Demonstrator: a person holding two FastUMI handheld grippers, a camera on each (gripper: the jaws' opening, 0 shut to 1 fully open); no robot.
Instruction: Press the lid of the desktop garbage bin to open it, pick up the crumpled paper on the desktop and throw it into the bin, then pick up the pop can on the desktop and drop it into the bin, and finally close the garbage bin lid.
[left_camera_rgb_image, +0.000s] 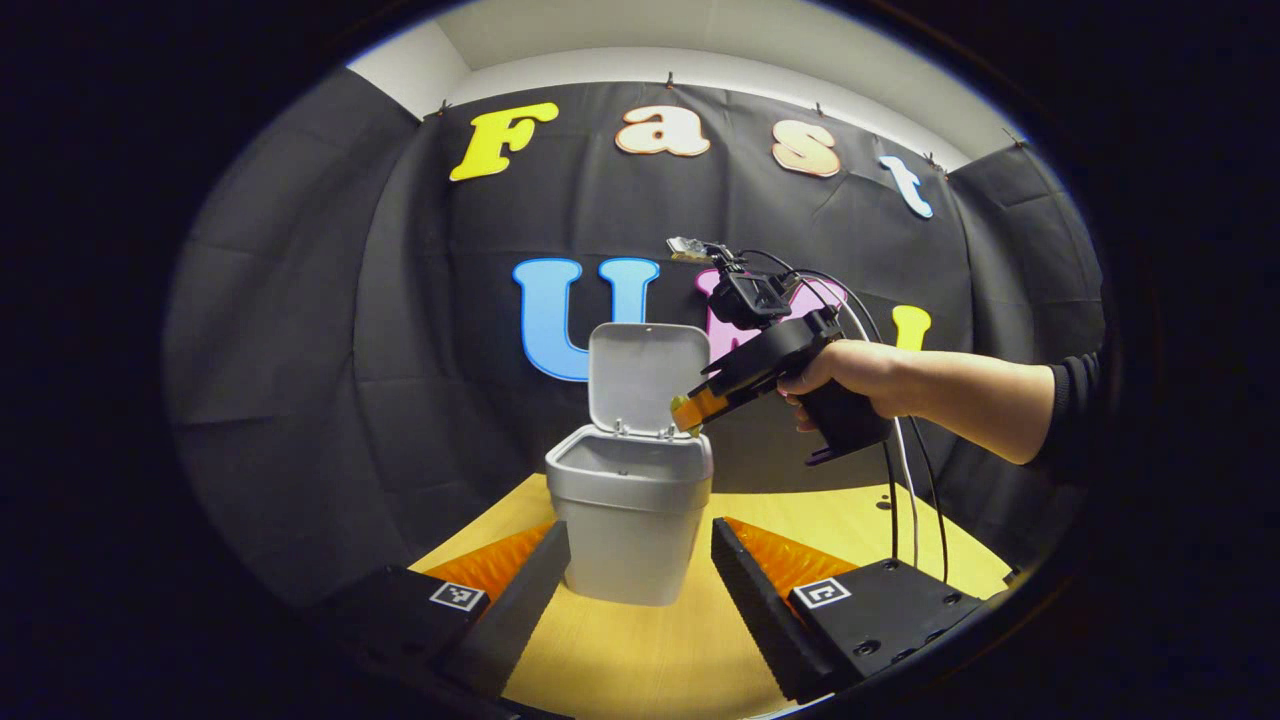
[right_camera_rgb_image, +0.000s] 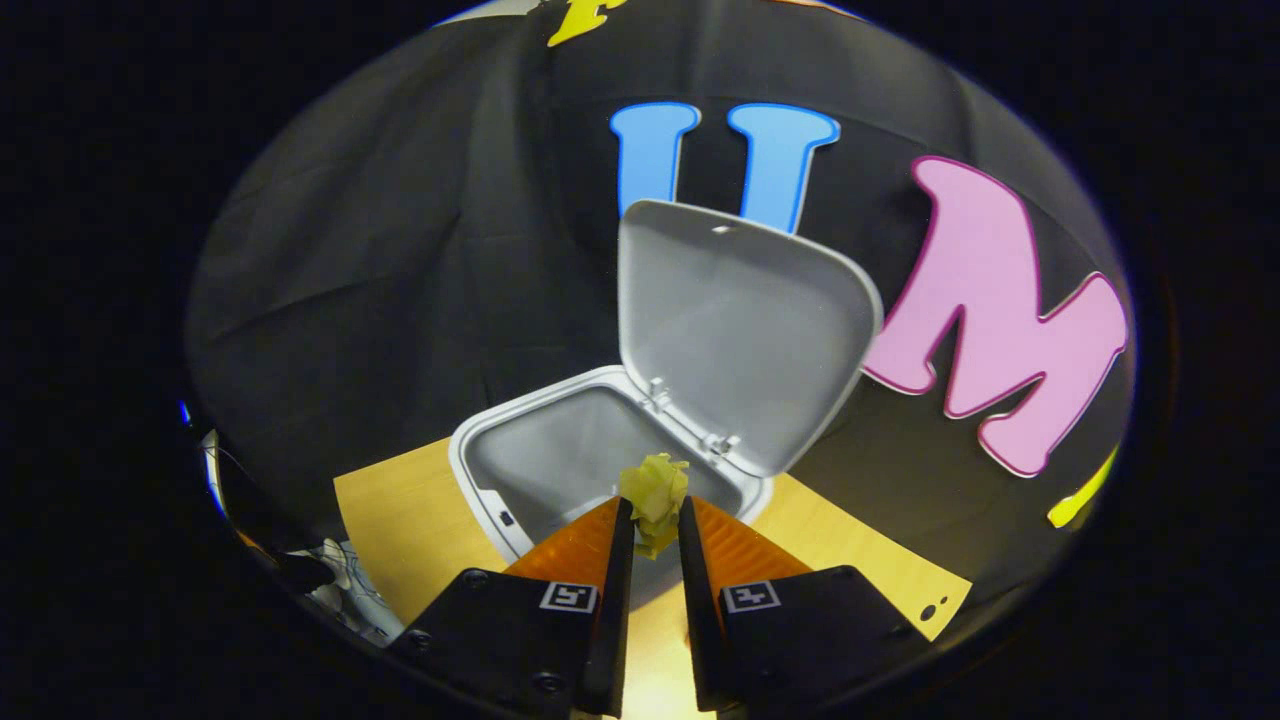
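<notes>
Wooden desktop (left_camera_rgb_image: 640, 650) carries the grey garbage bin (left_camera_rgb_image: 630, 520), which stands upright at centre in the left gripper view. Bin lid (left_camera_rgb_image: 648, 378) is swung up on its rear hinge, standing near vertical, mouth fully exposed; same state from the right gripper view, lid (right_camera_rgb_image: 745, 330) tipped back behind the open mouth (right_camera_rgb_image: 560, 455). Left gripper (left_camera_rgb_image: 640, 560): fingers spread wide, low over the desktop, one on either side of the bin base, not touching it as far as I can tell, holding nothing. Right gripper (left_camera_rgb_image: 690, 412) seen from the left gripper view comes in from the right, held by a hand (left_camera_rgb_image: 850, 375) with bare forearm and dark sleeve, tip right at the bin's rear rim by the hinge. In its own view the right gripper (right_camera_rgb_image: 655, 535) has fingers drawn in narrow, both pressed on the crumpled paper (right_camera_rgb_image: 655, 500), a yellowish wad sticking up between the tips. Paper sits above the near edge of the bin mouth, not yet inside. Cables (left_camera_rgb_image: 905, 500) hang from the right gripper down to the desktop.
</notes>
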